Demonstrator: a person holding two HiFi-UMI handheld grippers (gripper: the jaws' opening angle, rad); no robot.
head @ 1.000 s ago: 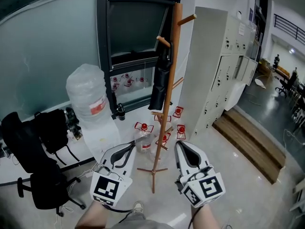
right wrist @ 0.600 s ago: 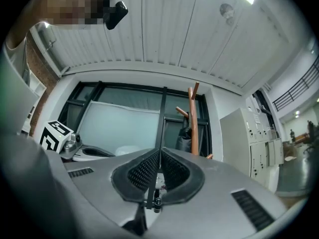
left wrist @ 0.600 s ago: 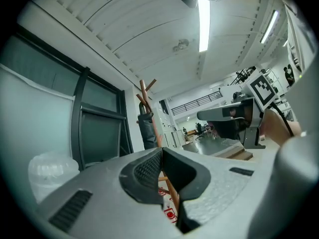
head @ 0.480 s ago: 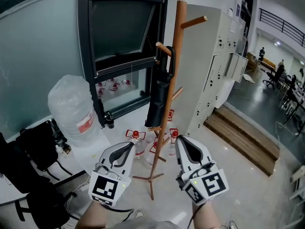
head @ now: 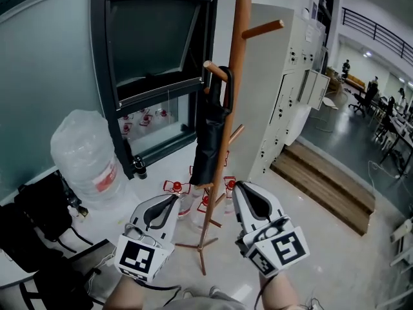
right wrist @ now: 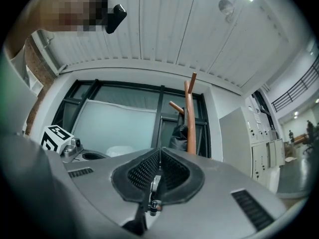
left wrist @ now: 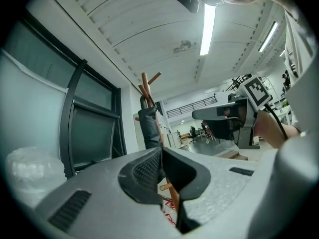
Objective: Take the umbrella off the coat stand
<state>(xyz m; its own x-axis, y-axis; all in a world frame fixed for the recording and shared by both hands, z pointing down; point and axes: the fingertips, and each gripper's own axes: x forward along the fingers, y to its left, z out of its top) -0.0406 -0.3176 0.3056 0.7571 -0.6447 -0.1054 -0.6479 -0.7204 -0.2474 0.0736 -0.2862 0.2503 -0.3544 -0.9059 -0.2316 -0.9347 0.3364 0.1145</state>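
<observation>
The left tongs (head: 173,199) and the right tongs (head: 241,188) are held side by side, both closed with the pads together and nothing between them. Just beyond them, in the gap between the two, the wooden coat stand (head: 227,128) rises from its splayed feet on the floor (head: 335,250). The black folded umbrella (head: 208,141) hangs upright by its curved handle from a peg on the side of the pole nearer the left tongs, above and ahead of both tongs and apart from them. Small red-capped bottles (head: 174,187) stand on the floor round the stand's foot. Further out beyond the left tongs sits a large clear water jug (head: 80,160) under a dark-framed window (head: 155,37). Beyond the right tongs stand pale lockers (head: 287,89) with a wooden step (head: 322,186) before them.
</observation>
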